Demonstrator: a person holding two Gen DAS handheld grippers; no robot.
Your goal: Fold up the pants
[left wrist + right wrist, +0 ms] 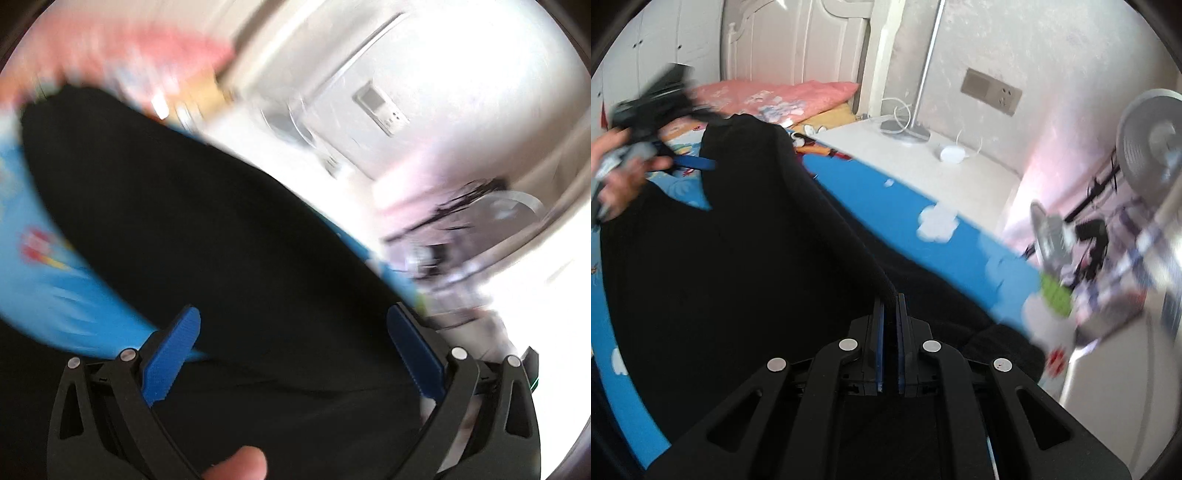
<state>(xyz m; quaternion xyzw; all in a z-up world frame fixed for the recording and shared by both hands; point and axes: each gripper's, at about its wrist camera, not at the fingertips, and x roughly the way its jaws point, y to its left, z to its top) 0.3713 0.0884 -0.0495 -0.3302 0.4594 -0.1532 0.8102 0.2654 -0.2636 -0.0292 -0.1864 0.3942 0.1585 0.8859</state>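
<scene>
The black pants [738, 240] lay across the blue sheet [905, 206], filling the frame's centre. The right gripper [889, 306] was clamped on a raised fold, probably to carry it over; the left gripper [291, 332] had its fingers wide apart, holding nothing.

A bed with a bright blue cartoon sheet [905, 206] fills the room's middle, a pink quilt [783, 94] bunched at its cream headboard [798, 40]. Beside it stands a white nightstand [923, 155] carrying a lamp base [905, 131] and a small white puck. The pale wall holds a grey socket panel [991, 90]. A standing fan [1148, 144] sits right, blurred.
</scene>
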